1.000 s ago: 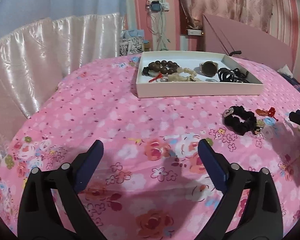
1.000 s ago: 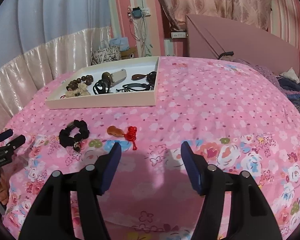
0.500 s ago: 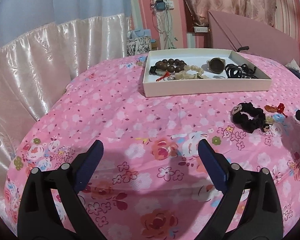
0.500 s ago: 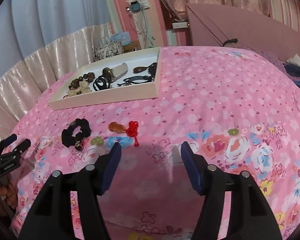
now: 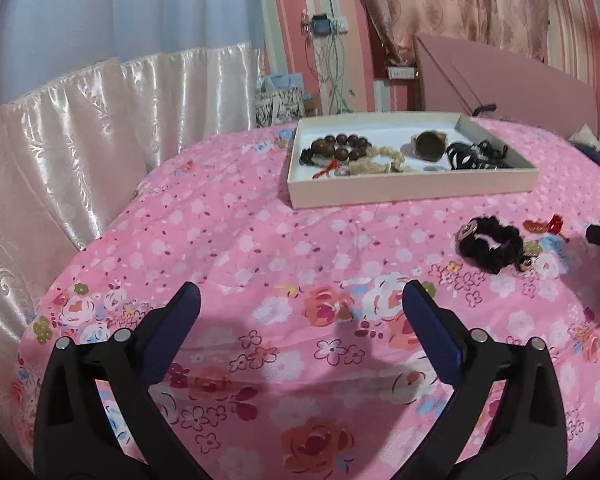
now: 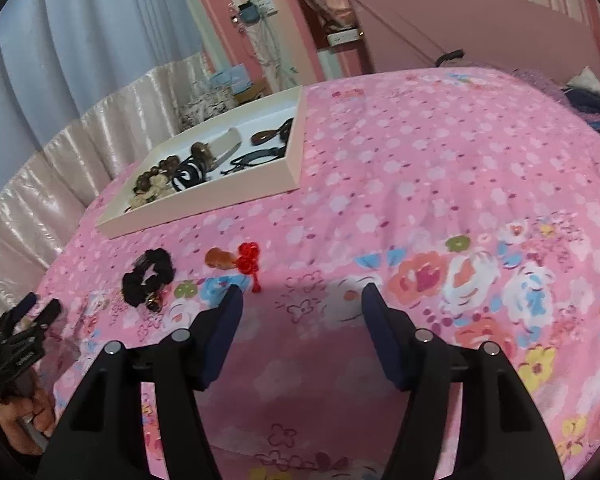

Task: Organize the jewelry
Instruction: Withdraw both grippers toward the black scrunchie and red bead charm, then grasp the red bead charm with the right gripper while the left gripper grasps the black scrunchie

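Both tools, left point(image 5: 300, 308) and right point(image 6: 302, 304), are spread wide and hold nothing above the bed point(image 6: 440, 168). Black scrunchie point(image 6: 148, 276) and red-knot pendant point(image 6: 236, 262) lie loose near the bed's front edge. White tray point(image 6: 204, 208) of beads sits behind them, nothing between.

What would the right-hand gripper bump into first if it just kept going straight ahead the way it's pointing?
Most likely only the pink floral bedspread. The right gripper is open, and its line runs past the red knot charm and the white tray, both off to the left. Depth is hard to judge in this fisheye view.
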The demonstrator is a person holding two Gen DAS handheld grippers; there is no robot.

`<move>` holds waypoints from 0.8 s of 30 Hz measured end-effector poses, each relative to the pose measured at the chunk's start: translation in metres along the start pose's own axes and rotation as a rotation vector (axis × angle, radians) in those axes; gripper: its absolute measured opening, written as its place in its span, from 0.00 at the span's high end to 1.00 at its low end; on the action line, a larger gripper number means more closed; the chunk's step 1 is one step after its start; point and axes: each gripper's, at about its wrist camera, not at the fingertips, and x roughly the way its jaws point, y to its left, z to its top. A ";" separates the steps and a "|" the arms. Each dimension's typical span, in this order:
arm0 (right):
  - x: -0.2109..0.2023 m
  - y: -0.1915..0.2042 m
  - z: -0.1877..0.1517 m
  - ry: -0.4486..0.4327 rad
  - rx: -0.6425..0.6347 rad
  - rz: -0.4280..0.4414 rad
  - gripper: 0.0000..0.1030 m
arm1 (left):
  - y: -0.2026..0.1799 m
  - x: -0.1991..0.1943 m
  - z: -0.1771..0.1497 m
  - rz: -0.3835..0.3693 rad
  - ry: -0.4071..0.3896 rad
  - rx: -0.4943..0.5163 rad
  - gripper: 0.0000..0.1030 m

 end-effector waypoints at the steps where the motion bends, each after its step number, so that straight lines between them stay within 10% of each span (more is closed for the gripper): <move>1: 0.000 0.003 0.000 -0.003 -0.015 -0.018 0.40 | 0.001 -0.001 0.000 -0.010 -0.003 -0.007 0.03; 13: -0.014 0.049 -0.005 -0.093 -0.251 -0.167 0.40 | 0.016 0.012 -0.001 -0.125 0.051 -0.091 0.03; 17: -0.011 0.051 -0.004 -0.074 -0.263 -0.210 0.40 | 0.012 0.000 -0.001 -0.133 -0.010 -0.066 0.03; 24: 0.012 0.064 0.000 0.033 -0.303 -0.256 0.56 | 0.010 0.022 0.004 -0.204 0.110 -0.089 0.04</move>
